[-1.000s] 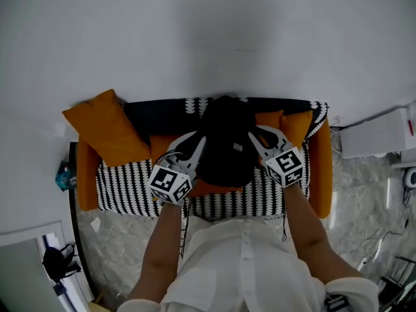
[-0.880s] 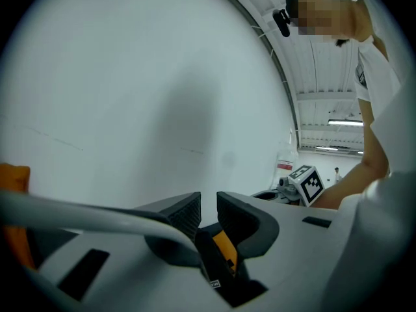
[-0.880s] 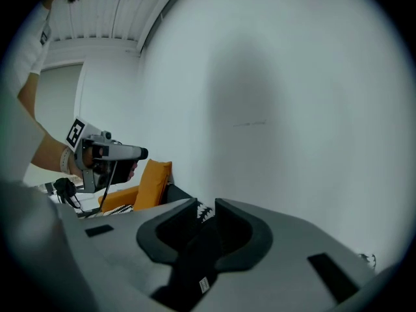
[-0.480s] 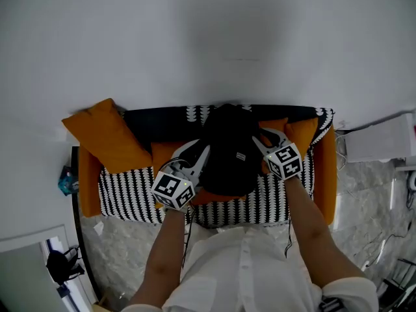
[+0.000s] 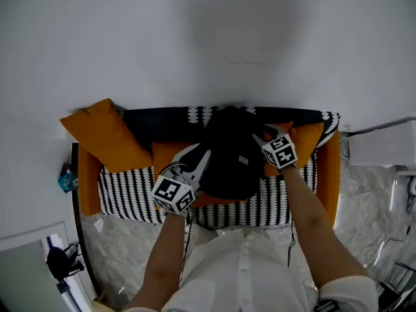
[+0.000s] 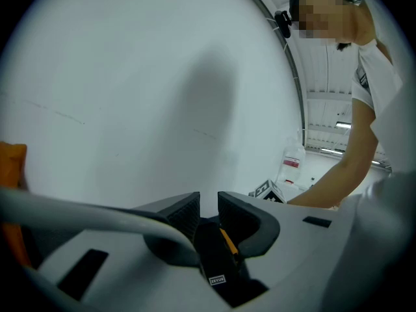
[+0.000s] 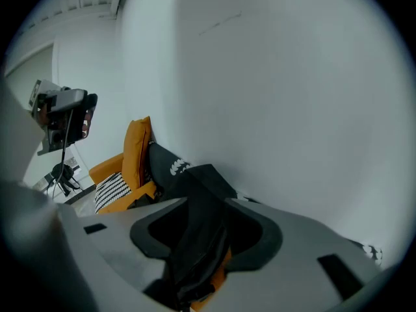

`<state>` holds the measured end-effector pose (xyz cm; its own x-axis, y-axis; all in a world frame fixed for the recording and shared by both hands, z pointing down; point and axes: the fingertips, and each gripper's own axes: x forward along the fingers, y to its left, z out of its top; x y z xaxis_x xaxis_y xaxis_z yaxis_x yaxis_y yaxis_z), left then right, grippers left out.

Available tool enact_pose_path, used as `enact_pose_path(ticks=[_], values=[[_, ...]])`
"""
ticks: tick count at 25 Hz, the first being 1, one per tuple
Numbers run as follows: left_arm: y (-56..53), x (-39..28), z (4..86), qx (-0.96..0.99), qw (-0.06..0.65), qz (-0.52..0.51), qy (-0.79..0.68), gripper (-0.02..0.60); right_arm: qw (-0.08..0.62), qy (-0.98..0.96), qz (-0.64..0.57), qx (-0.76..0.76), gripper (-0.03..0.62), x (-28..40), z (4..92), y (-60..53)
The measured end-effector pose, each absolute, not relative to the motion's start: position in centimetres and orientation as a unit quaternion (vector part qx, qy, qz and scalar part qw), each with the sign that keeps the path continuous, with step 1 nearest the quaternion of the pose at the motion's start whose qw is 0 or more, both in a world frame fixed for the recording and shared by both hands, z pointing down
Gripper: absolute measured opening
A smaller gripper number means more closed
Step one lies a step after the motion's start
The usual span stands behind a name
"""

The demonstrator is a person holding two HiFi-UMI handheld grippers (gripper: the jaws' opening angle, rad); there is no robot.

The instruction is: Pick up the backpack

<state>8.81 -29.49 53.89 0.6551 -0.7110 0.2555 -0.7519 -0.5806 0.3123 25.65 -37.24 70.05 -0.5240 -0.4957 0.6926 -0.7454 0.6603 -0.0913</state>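
A black backpack [image 5: 227, 153] stands on the orange sofa [image 5: 325, 171], against its back. My left gripper [image 5: 205, 156] is at the backpack's left side. In the left gripper view it [image 6: 209, 208] holds a black strap with orange lining [image 6: 212, 255] between narrow jaws, which have eased slightly wider. At the backpack's upper right is my right gripper [image 5: 259, 136]. Its jaws have just been opening. In the right gripper view it [image 7: 208, 221] stands wide, and a black strap [image 7: 198, 252] hangs loosely between the jaws.
A black-and-white patterned throw [image 5: 127, 184] covers the seat. A large orange cushion [image 5: 104, 135] leans at the sofa's left end. White wall rises behind. A white unit [image 5: 383, 149] and marble floor [image 5: 367, 203] lie to the right, and a camera stand [image 7: 65, 119] stands past the sofa.
My right gripper has moved in toward the sofa back, beside the backpack's top. The left gripper has shifted only a little, and the backpack sits lower on the seat.
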Motion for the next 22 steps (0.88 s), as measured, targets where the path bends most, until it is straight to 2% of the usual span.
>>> enact_pose_path(ticks=[17, 22], values=[[-29.3, 8.1, 55.1, 0.882, 0.213, 0.067, -0.415, 0.089, 0.424, -0.806, 0.229, 0.344, 0.235, 25.5, 76.7, -40.1], [-28.7, 7.8, 55.2, 0.881, 0.216, 0.067, -0.416, 0.091, 0.425, -0.804, 0.225, 0.35, 0.119, 24.9, 76.0, -39.7]])
